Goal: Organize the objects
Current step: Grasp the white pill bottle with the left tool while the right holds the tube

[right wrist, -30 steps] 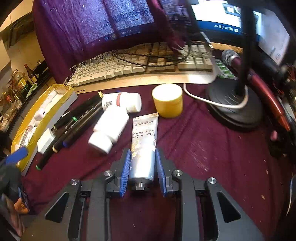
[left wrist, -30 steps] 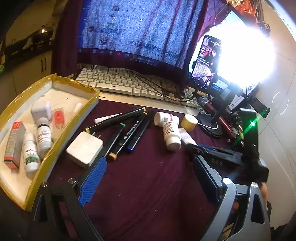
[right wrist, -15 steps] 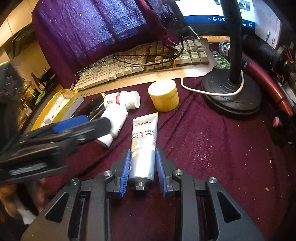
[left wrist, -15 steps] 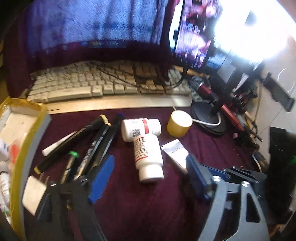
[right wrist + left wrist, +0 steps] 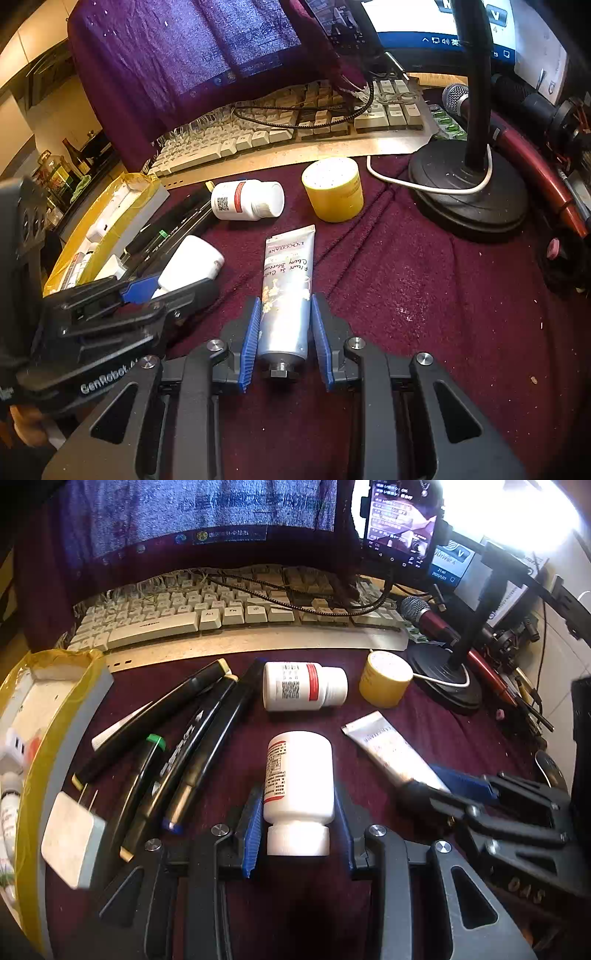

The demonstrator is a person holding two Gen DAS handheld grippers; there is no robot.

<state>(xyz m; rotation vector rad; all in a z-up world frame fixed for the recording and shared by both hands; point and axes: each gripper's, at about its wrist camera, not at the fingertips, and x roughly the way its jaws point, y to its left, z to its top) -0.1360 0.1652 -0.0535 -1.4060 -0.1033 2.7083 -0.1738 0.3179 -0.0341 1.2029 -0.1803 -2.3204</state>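
Grippers first: your left gripper (image 5: 299, 827) brackets the near white bottle (image 5: 298, 775), your right gripper (image 5: 284, 332) the hand-cream tube (image 5: 286, 291); whether either grips, you cannot tell. Markers (image 5: 192, 746), second bottle (image 5: 303, 691) and yellow jar (image 5: 386, 679) still lie farther out; left tray (image 5: 48, 775) holds little.

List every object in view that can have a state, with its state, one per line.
left gripper: fingers around the near pill bottle, contact unclear
right gripper: fingers around the hand cream tube, narrow gaps visible
near pill bottle: lying down, capped
far pill bottle: lying down, capped
hand cream tube: lying flat, capped
yellow jar: upright, lidded
phone: screen lit
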